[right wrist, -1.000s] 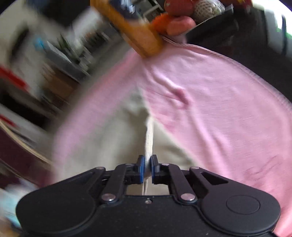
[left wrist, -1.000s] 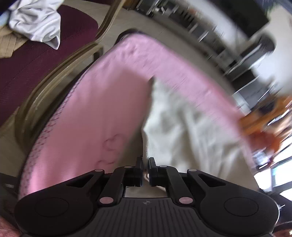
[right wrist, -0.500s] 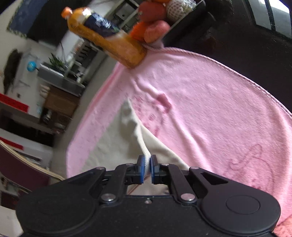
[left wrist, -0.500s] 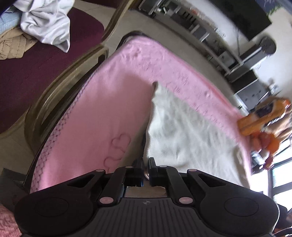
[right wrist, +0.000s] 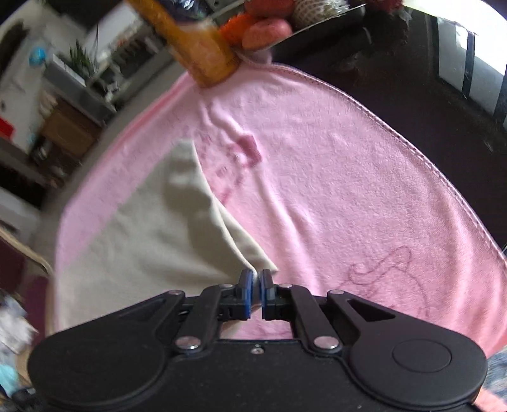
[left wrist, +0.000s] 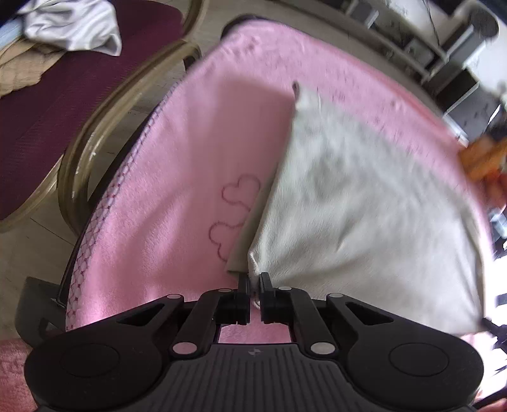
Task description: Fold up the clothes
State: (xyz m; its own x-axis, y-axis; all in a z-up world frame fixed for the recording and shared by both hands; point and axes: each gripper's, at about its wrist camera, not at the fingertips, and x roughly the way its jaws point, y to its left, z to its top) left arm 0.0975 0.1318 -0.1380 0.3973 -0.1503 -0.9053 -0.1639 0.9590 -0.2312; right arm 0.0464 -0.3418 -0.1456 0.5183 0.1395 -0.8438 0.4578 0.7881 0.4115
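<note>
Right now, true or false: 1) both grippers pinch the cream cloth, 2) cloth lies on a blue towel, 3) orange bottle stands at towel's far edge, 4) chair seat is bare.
1) True: the left gripper and right gripper each clamp a corner of the cream cloth.
2) False: the towel is pink.
3) True: the orange bottle sits there.
4) False: the chair holds crumpled garments.

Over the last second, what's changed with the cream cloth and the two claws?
The cream cloth has come down and spread flatter over the pink towel, where a second ago it hung more bunched. Nothing was let go: the left claw still pinches one near corner and the right claw the other. The orange bottle and the chair with clothes stayed put.
</note>
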